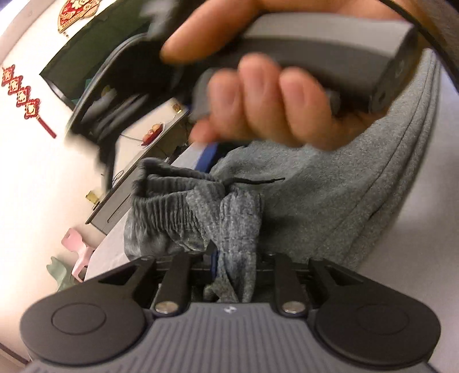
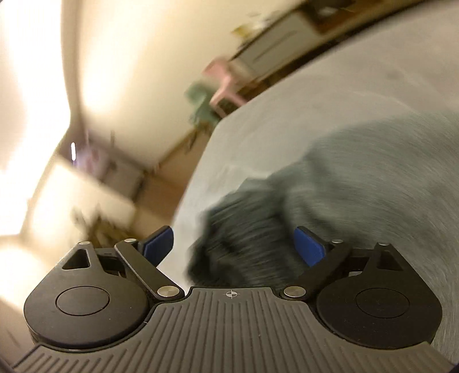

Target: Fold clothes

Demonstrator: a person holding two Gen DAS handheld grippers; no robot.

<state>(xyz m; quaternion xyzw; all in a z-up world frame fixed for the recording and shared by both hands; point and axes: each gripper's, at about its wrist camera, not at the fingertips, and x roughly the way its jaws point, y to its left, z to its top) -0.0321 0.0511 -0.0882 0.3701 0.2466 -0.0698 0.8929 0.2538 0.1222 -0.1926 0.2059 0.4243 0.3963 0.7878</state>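
Wall ornaments: red knot hanging (image 1: 21, 94) and a red-gold plaque (image 1: 76, 14), far upper left of the tongs.
Pink stool (image 1: 77, 249): left, by the wall.
Fruit dish (image 1: 153, 132): ahead, on a cabinet.

Both views fisheye, straight lines bow hard at the edges. Left wrist view: even cool indoor light, white wall (image 1: 31, 178) near blown out; hand (image 1: 266, 106) up close smeared by motion blur, grey clothing (image 1: 229, 218) fairly sharp. Right wrist view: warm yellow cast, heavy motion blur across everything past the gripper body; glare patches on the wall (image 2: 37, 86) upper left, grey clothing (image 2: 330, 186) streaked, pink chair (image 2: 226, 80) soft.
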